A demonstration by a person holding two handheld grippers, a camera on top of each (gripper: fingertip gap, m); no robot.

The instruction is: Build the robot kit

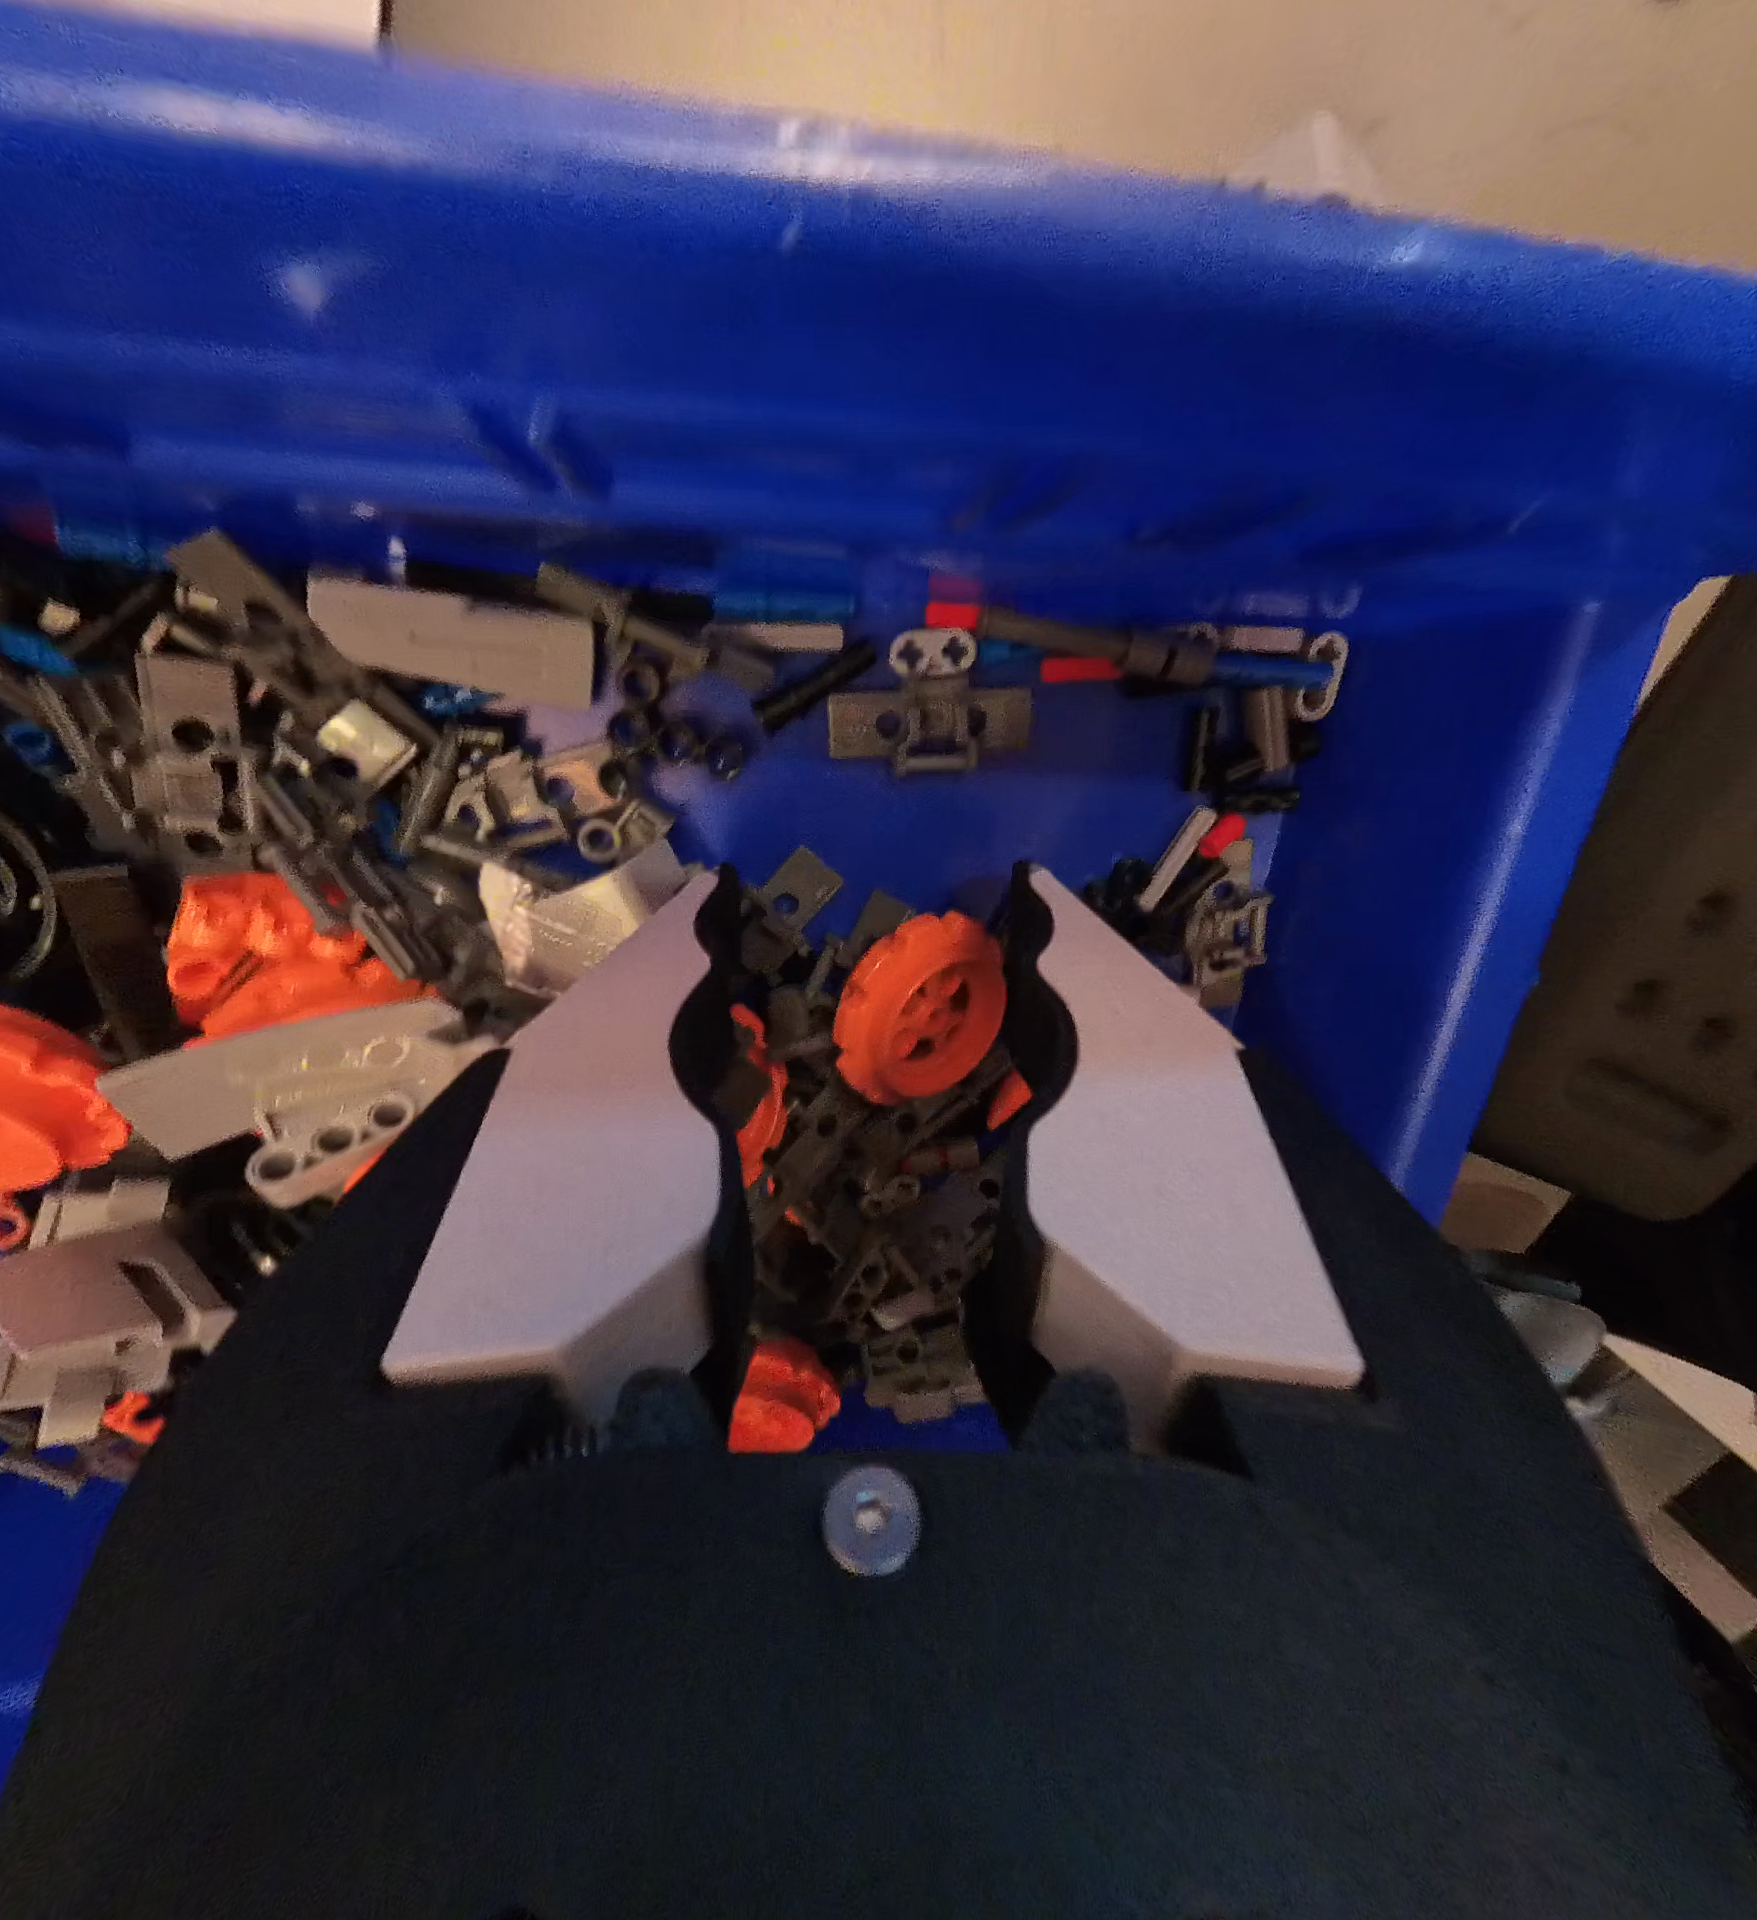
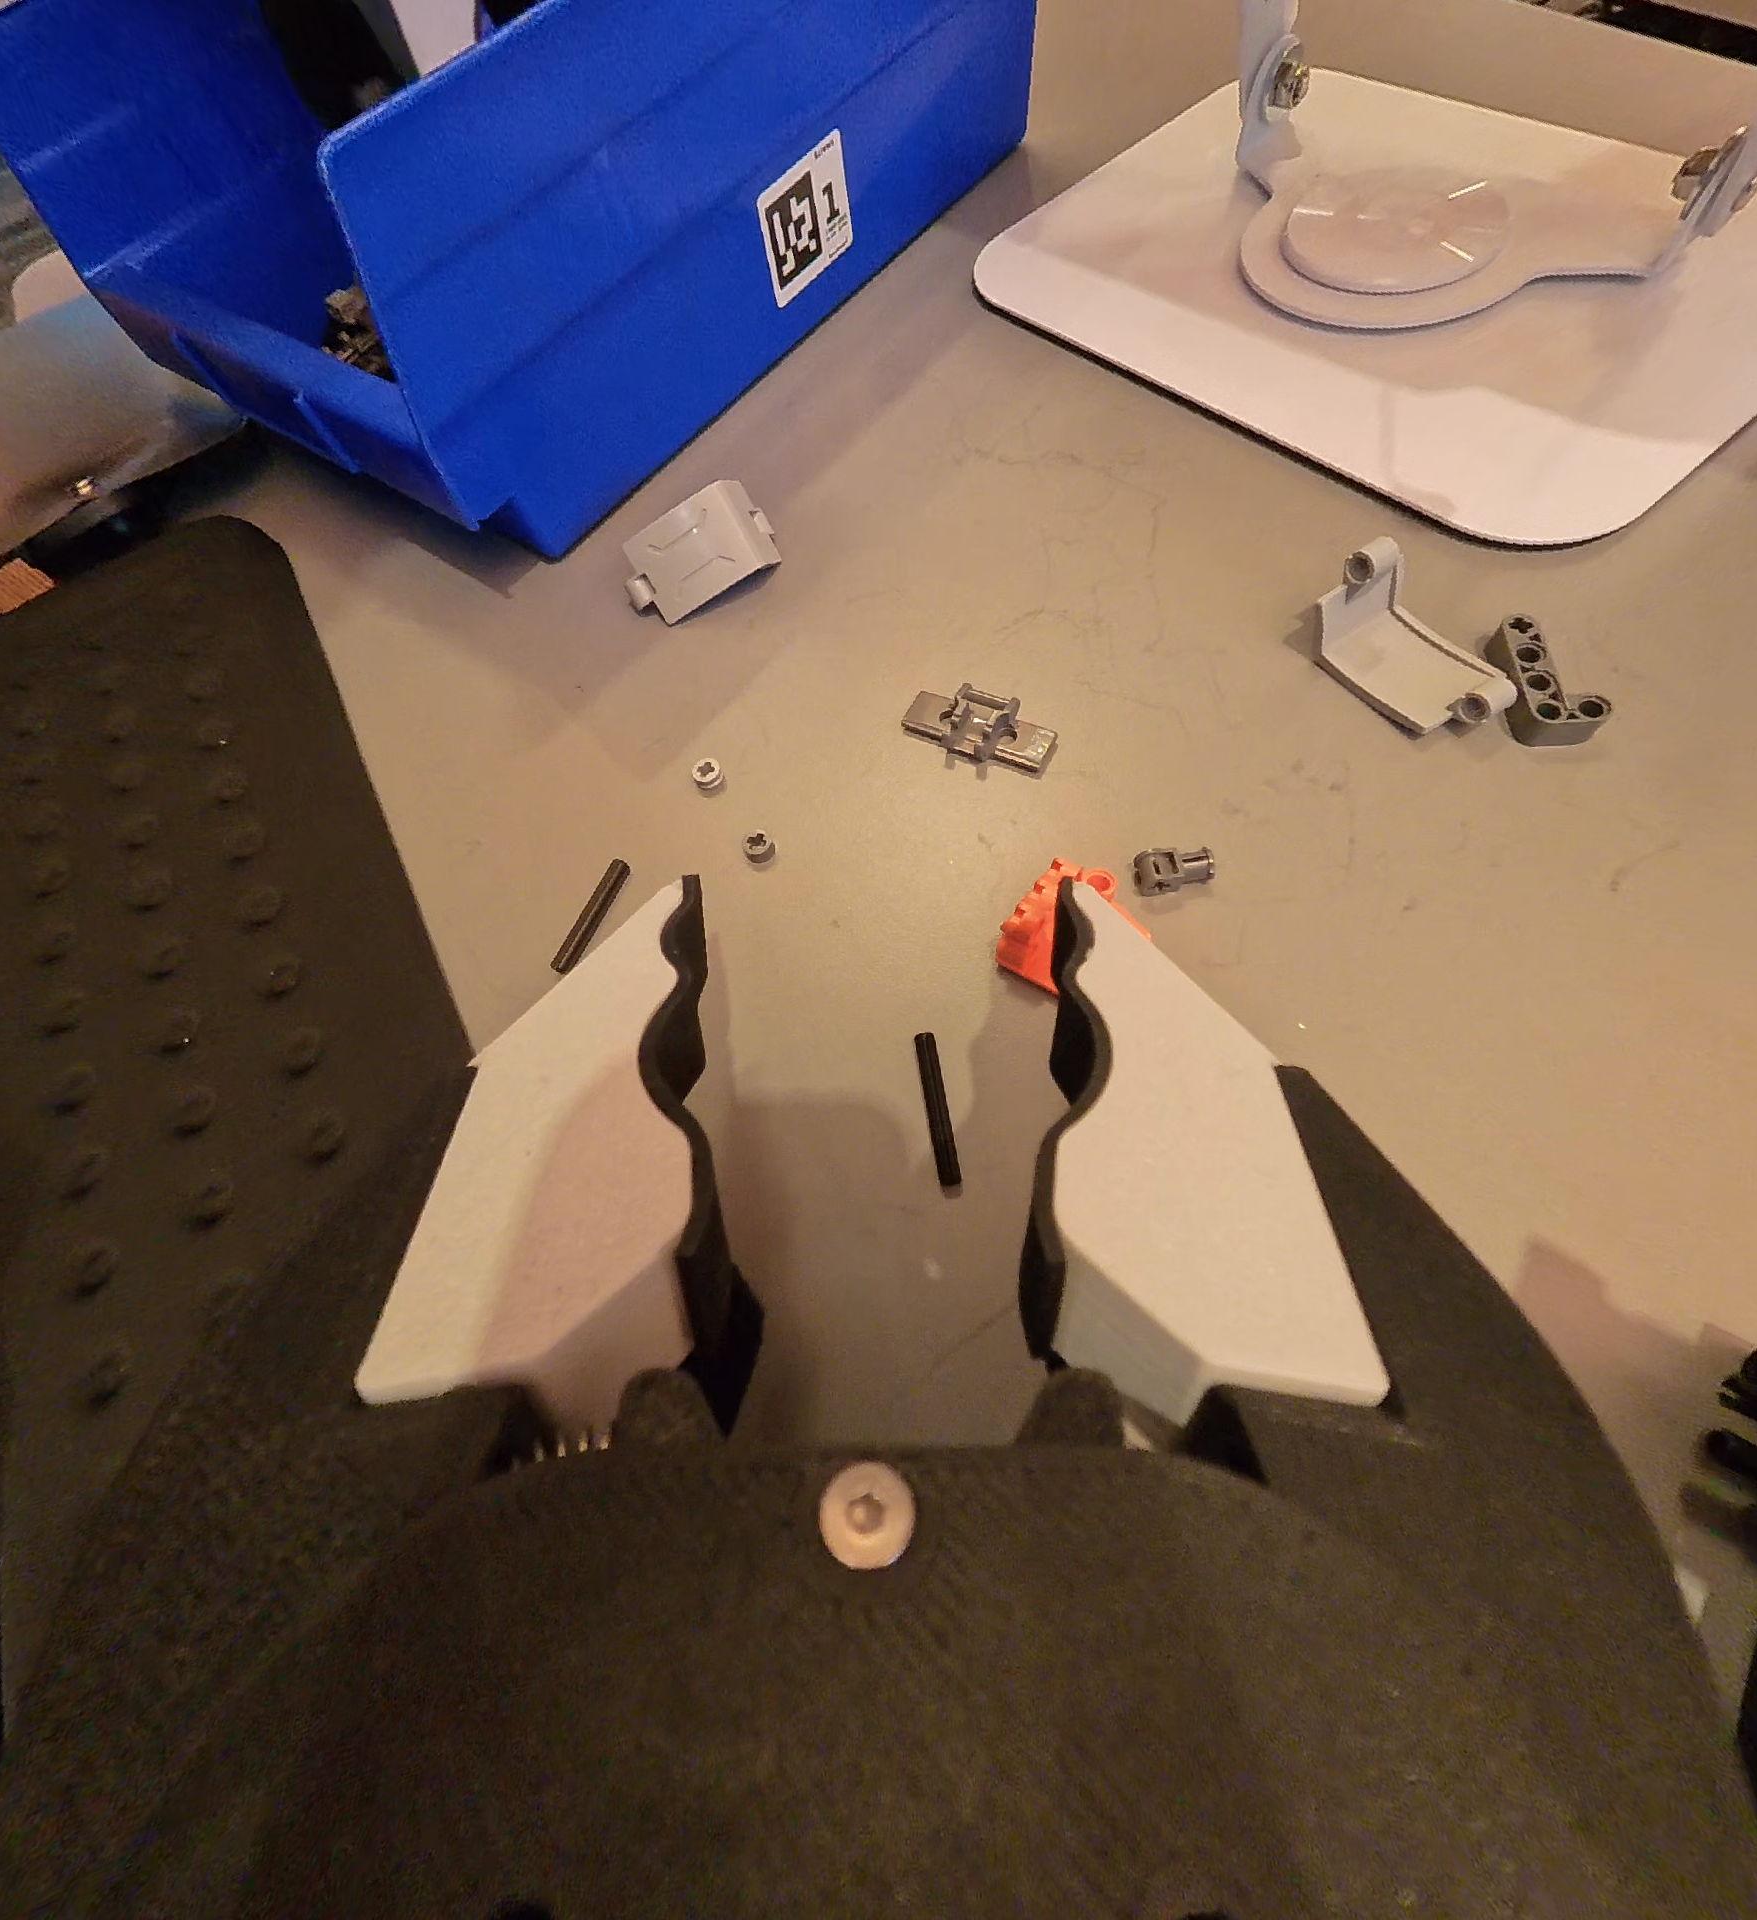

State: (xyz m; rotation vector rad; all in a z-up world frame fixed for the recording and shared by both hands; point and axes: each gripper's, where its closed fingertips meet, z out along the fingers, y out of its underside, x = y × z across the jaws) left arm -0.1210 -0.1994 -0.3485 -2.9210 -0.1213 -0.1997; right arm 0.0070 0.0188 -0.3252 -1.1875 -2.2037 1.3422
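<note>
Left gripper point(image 1: 869, 925), jaws spread and grasping nothing, reached into the tilted blue bin point(image 1: 853, 395), its fingers straddling an orange wheel point(image 1: 918, 1006) atop a heap of grey and black building parts point(image 1: 354, 790) that had gathered toward the bin's lower side. Right gripper point(image 2: 879, 914), likewise released and empty, hovered over the grey table point(image 2: 1269, 1039), where parts lay well apart: a black axle point(image 2: 937, 1110) between its fingers, an orange piece point(image 2: 1030, 930) just beside the right fingertip.
</note>
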